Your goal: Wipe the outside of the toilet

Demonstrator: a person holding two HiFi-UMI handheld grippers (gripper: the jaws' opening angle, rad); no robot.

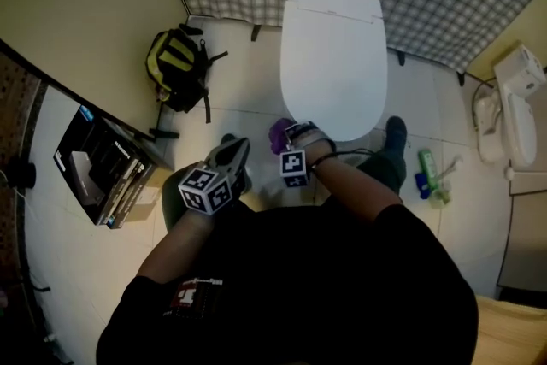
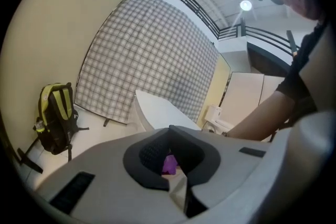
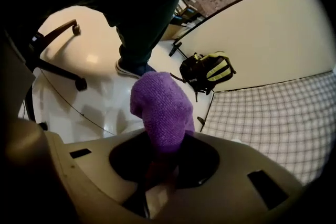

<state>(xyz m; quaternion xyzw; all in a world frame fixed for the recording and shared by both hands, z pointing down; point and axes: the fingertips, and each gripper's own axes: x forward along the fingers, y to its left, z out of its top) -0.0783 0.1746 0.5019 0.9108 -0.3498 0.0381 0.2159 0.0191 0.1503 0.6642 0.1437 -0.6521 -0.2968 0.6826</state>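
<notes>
Left gripper jaws together, pointing 1 o'clock, right gripper clamping purple cloth, forearm reaching toward 11 o'clock

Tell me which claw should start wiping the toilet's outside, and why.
Right. The right claw is shut on the purple cloth, close to the front edge of the toilet. The left claw is shut on nothing and sits farther from it.

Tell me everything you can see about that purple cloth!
The purple cloth looks soft and fuzzy, like microfibre. It is bunched into a rounded lump that sticks out of the right gripper, whose jaws are shut on its lower end. In the head view it sits low by the front of the white toilet, near the floor. Whether it touches the toilet cannot be told.
</notes>
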